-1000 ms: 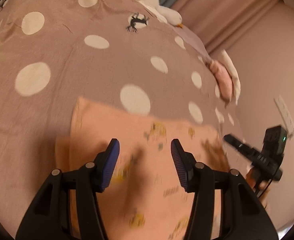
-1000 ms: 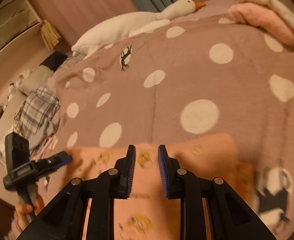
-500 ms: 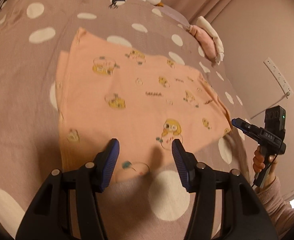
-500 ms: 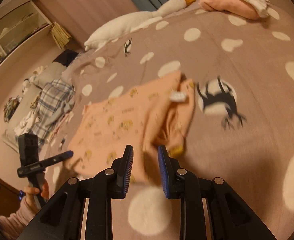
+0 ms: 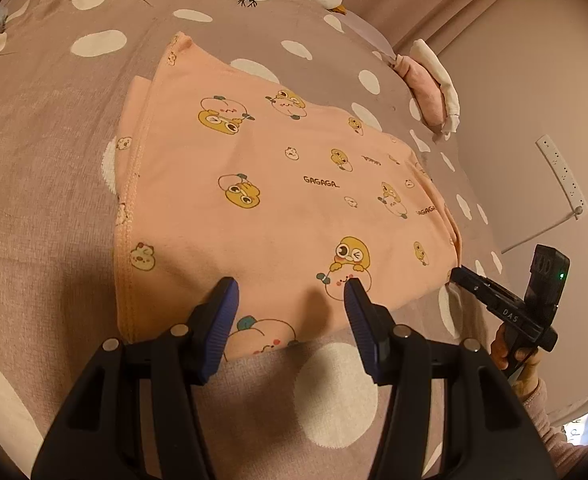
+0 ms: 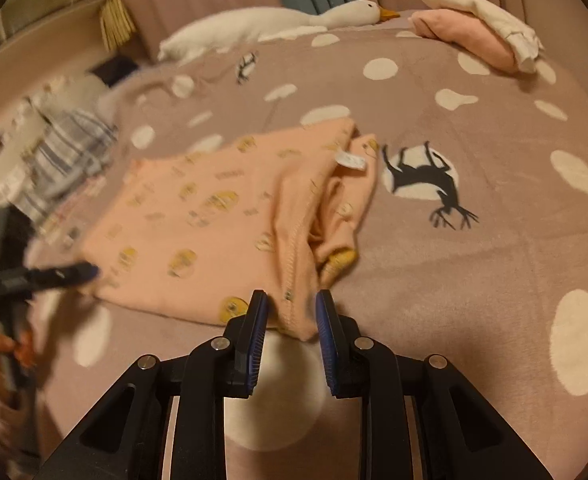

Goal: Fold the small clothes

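Note:
A small peach garment (image 5: pixel 277 200) printed with yellow cartoon ducks lies flat on the polka-dot bedspread (image 5: pixel 45 208). My left gripper (image 5: pixel 289 296) is open and empty, its tips over the garment's near hem. In the right wrist view the same garment (image 6: pixel 213 216) lies folded over, with a bunched collar and white label at its right end. My right gripper (image 6: pixel 289 308) is open, its tips on either side of the garment's near corner. The right gripper also shows in the left wrist view (image 5: pixel 458 274) at the garment's right corner.
A white goose plush (image 6: pixel 277 20) lies at the back of the bed. Folded pink and white clothes (image 6: pixel 478 32) sit at the far right. A plaid cloth (image 6: pixel 65 148) lies at the left. A wall power strip (image 5: pixel 562 176) hangs on the right.
Both grippers pulled back from the garment, so it now shows whole and flat. The right gripper's jaws have opened wider and sit nearer the garment's corner.

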`<state>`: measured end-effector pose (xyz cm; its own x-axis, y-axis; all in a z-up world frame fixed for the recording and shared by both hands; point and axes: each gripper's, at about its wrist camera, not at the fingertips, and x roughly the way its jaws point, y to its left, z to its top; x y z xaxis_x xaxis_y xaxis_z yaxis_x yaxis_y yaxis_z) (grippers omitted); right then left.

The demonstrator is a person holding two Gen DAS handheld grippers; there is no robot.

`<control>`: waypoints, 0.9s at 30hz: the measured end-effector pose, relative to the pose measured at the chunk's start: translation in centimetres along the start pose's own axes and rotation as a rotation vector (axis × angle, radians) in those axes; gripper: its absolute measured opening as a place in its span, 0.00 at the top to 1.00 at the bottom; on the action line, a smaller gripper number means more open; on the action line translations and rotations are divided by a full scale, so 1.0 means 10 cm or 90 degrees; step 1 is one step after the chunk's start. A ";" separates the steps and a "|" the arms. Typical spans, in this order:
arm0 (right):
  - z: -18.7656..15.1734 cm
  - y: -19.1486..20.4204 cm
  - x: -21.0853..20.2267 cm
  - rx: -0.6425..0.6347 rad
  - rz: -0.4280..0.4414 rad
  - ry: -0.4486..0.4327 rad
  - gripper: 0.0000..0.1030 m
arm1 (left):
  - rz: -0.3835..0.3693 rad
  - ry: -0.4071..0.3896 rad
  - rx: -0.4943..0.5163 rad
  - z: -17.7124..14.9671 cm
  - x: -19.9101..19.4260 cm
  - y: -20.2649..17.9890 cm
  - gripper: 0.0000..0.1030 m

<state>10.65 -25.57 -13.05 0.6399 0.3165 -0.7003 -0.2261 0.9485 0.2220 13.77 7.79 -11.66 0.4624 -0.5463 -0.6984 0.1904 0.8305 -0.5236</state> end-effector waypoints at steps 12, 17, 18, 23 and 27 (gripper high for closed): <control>0.01 -0.10 -0.31 0.004 0.062 -0.040 0.91 | -0.001 0.014 -0.010 0.05 0.04 0.05 0.47; -0.02 -0.30 -0.44 -0.014 0.035 -0.020 1.00 | -0.004 0.021 -0.013 0.07 0.05 0.07 0.47; -0.05 -0.35 -0.40 -0.008 0.029 -0.002 1.00 | -0.005 0.021 -0.015 0.07 0.06 0.07 0.47; -0.17 -0.43 -0.39 0.020 0.007 0.014 1.00 | -0.003 0.019 -0.020 0.08 0.02 0.05 0.47; -0.05 -0.30 -0.39 0.028 0.065 -0.010 0.91 | 0.009 0.005 0.000 0.08 -0.07 -0.06 0.47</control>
<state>8.47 -29.64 -11.31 0.6261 0.4120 -0.6621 -0.2589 0.9107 0.3219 14.06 7.72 -10.44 0.4584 -0.5354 -0.7094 0.1845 0.8381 -0.5133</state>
